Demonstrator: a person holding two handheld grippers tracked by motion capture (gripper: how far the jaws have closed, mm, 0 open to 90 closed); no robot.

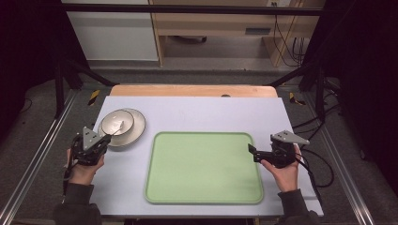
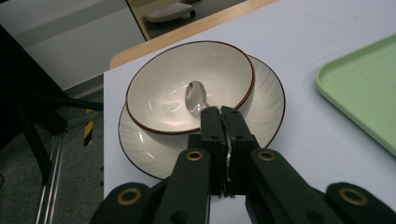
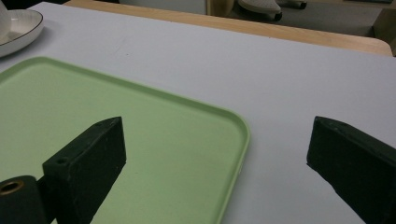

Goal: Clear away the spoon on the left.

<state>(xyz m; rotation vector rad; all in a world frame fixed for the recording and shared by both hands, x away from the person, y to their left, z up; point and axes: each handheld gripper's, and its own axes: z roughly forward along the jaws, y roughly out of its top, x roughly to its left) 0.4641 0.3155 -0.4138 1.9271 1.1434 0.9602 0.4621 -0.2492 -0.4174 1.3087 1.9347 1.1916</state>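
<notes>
I have the left gripper [image 1: 107, 138] at about nine o'clock on the table [image 1: 197, 110], its jaws pressed together on the handle of a metal spoon [image 2: 195, 95]. In the left gripper view the spoon's bowl lies inside the white bowl [image 2: 187, 84], which has a dark brown rim, and the handle runs back over that rim into the closed jaws. The bowl sits on a white plate [image 2: 268, 105] with the same dark edging, and the pair stands toward ten o'clock, near the table's left edge.

The green tray [image 1: 204, 166] lies flat in the middle of the table, well apart from the plate and with nothing on it. My right gripper [image 1: 252, 151] is at about three o'clock, just off the tray's right edge, held by the right hand [image 1: 284, 171]. In the right gripper view its jaws are spread wide with nothing between them: one hangs over the tray's near corner, the other over the bare lilac table surface. I cannot tell whether either jaw touches what is under it.
</notes>
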